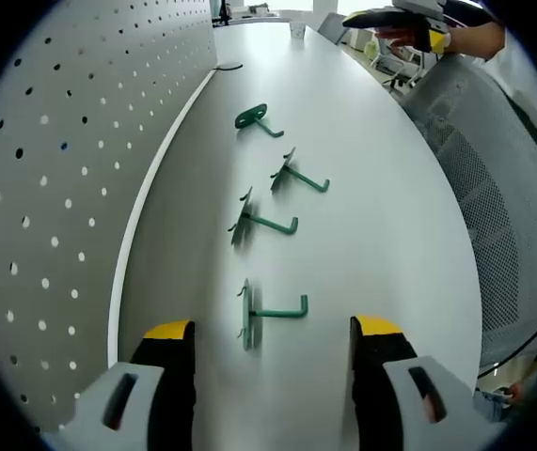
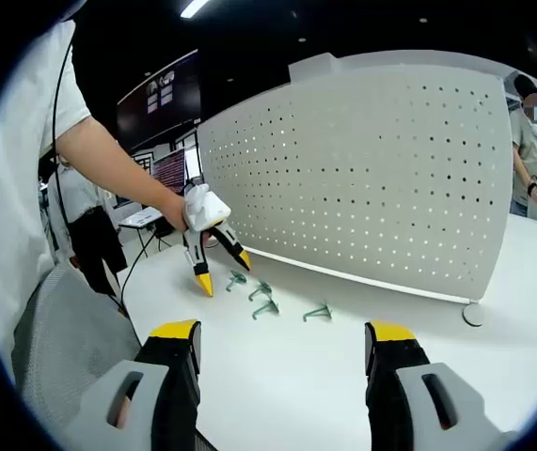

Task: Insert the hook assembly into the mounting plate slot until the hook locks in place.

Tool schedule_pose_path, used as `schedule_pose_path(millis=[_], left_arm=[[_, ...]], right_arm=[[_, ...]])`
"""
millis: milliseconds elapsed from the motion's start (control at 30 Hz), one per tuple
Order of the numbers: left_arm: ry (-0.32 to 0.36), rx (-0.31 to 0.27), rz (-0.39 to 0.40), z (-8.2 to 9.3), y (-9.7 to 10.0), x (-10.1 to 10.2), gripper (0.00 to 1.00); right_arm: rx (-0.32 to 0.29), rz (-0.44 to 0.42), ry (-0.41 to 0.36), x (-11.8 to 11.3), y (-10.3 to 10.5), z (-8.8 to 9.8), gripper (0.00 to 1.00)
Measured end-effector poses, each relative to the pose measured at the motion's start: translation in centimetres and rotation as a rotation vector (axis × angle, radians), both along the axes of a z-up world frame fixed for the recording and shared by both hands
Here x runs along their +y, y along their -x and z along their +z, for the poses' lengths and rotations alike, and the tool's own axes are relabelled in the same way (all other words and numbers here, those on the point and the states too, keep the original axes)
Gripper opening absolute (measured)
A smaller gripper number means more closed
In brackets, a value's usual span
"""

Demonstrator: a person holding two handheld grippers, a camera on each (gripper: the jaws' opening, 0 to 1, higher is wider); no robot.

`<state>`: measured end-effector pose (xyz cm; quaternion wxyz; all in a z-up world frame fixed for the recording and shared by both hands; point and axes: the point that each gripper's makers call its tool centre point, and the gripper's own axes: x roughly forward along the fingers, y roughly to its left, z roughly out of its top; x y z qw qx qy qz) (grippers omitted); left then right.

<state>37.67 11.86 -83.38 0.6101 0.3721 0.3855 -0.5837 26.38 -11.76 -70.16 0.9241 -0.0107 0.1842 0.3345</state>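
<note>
1. You are working at a white table (image 1: 381, 216) in an office space, with a white perforated pegboard panel (image 2: 371, 178) standing upright along the table's far edge and a grey mesh chair (image 1: 503, 216) sitting beside the table.
2. Four green hooks are lying in a row on the table near the foot of the panel: the nearest hook (image 1: 270, 312) is resting just ahead of your left gripper (image 1: 273, 346), then the second hook (image 1: 266, 222), the third hook (image 1: 298, 175), and the farthest hook (image 1: 259, 120) beyond them.
3. None of the hooks is sitting in the panel; all are lying loose on the tabletop.
4. You are holding your left gripper low over the table with its yellow-tipped jaws spread apart, gripping nothing.
5. You are holding your right gripper (image 2: 285, 343) well back from the hooks, jaws wide apart and empty.
6. In the right gripper view, your left gripper is hovering just beside the hooks, and another person (image 2: 531, 141) is standing at the panel's far end.
</note>
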Motion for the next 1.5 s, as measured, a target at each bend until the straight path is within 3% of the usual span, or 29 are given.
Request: schedule_pose_path(millis=[100,300,633,1133,1500], left_arm=[[-0.002,-0.001,-0.002,0.0,-0.1,0.0,0.68],[-0.008,-0.004,0.002,0.2,-0.7,0.2,0.54],[-0.027,-0.021,0.031,0.3,-1.2,0.6,0.2],[-0.036,-0.072,0.07,0.2,-1.9,0.6,0.07],[-0.046,-0.083,0.093,0.1,-2.1,0.7,0.04]], right_arm=[[0.003,0.001,0.002,0.0,0.1,0.0,0.69],[0.008,0.001,0.004,0.0,0.1,-0.1,0.69],[0.006,-0.004,0.004,-0.1,0.0,-0.1,0.68],[0.008,-0.003,0.005,-0.1,0.0,-0.1,0.67],[0.005,-0.007,0.0,-0.2,0.0,-0.1,0.67]])
